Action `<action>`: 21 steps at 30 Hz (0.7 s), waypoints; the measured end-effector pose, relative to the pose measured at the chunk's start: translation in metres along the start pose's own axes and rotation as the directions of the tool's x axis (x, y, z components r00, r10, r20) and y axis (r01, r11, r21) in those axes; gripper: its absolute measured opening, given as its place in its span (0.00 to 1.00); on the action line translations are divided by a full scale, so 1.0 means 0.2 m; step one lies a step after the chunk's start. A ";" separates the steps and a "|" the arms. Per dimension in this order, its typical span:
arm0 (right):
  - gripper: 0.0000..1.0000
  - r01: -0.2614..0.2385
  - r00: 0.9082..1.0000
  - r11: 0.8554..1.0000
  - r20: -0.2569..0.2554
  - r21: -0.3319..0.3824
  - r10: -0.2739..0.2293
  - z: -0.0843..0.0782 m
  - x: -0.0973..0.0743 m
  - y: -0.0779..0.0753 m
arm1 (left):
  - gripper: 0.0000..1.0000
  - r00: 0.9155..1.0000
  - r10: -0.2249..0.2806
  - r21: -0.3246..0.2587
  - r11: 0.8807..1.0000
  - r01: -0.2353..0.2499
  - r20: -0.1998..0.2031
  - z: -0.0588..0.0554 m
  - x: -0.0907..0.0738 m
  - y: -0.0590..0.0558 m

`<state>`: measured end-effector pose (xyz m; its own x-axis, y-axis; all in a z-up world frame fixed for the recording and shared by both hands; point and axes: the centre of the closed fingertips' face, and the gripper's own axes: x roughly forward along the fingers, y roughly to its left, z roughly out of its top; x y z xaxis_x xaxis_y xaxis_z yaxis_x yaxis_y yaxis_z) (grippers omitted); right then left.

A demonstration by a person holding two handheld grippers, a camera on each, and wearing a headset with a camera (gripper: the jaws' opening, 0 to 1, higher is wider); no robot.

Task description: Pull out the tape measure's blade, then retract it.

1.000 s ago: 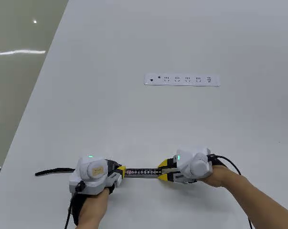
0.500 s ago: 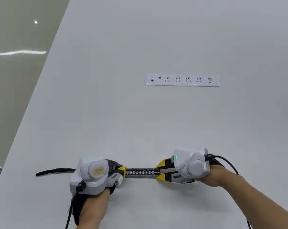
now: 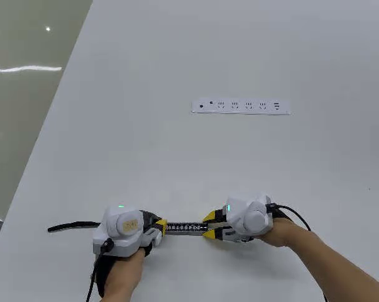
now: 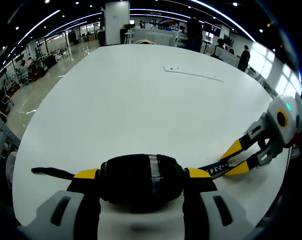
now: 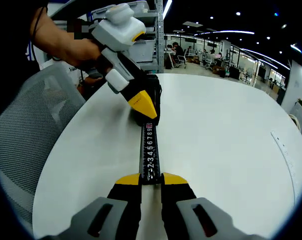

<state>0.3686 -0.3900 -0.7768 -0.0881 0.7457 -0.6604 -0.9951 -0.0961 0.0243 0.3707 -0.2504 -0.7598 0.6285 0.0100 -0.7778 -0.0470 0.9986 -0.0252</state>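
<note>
At a white workbench [image 3: 176, 63], a person works a tape measure [image 4: 140, 179] between two hand-held grippers. The left gripper [image 3: 158, 226] has its yellow-tipped jaws clamped on either side of the tape measure's black, rounded body, which sits low at the near edge of the bench, just ahead of the person's left hand [image 3: 126, 277]. A thin black strap [image 3: 70, 226] trails from the body to the left, flat on the bench. The blade [image 3: 186, 226], black with white numerals, runs out of the body in a short straight line to the right gripper [image 3: 208, 226], whose two jaws are closed onto the blade's free end, one yellow tip at each edge. In the right gripper view the numerals run up to 9 along the blade, from the jaws to the body. The two grippers face each other tip to tip, near but apart, with the exposed blade bridging them; whether it touches the bench cannot be told. A black cable [image 3: 295, 214] loops behind the right gripper, above the person's right hand [image 3: 283, 231]. Farther up the bench, well apart from the work, a white power strip [image 3: 241, 106] lies flat with its row of sockets facing up
</note>
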 end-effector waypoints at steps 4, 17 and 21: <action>0.13 -0.001 1.000 1.000 0.000 0.003 0.001 0.00 0.01 0.00 | 0.64 1.000 0.000 0.000 1.000 0.000 0.000 0.00 0.00 0.00; 0.13 -0.005 1.000 1.000 0.004 -0.001 0.005 0.03 0.04 0.00 | 0.64 1.000 -0.003 0.000 1.000 0.003 -0.002 0.00 0.00 0.00; 0.13 -0.006 1.000 1.000 0.005 -0.001 0.006 0.03 0.05 0.00 | 0.64 1.000 -0.004 0.000 1.000 0.004 -0.002 0.00 0.00 0.00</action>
<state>0.3675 -0.3791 -0.7780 -0.0939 0.7485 -0.6564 -0.9945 -0.1007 0.0274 0.3704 -0.2507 -0.7598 0.6267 0.0057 -0.7792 -0.0446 0.9986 -0.0286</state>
